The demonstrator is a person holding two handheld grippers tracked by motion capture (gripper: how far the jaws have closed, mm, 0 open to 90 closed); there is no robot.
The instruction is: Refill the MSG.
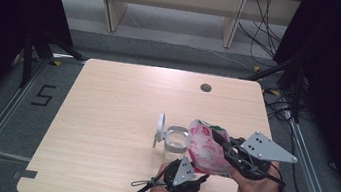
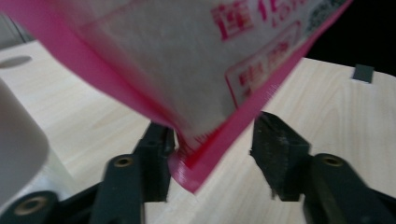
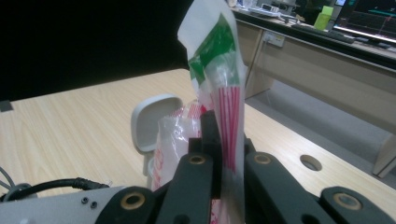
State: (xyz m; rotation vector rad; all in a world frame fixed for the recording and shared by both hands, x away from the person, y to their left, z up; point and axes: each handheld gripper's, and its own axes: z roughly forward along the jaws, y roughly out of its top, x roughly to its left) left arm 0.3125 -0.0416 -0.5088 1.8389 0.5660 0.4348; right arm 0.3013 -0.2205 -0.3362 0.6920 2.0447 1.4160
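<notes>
Right fingers (image 1: 218,135) clenched the bag (image 1: 204,148) beside the jar (image 1: 175,141); left fingers (image 1: 192,168), unclenched, flanked its corner; next I'd pinch, then pour.

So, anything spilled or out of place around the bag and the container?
Nothing spilled on the table. The bag hangs tilted beside the open container, its lid flipped up; the bag's bottom corner sits between the left hand-held gripper jaws, not yet pinched.

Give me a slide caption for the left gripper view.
Pink bag corner hangs between the left gripper's half-open jaws, above the table.
</notes>
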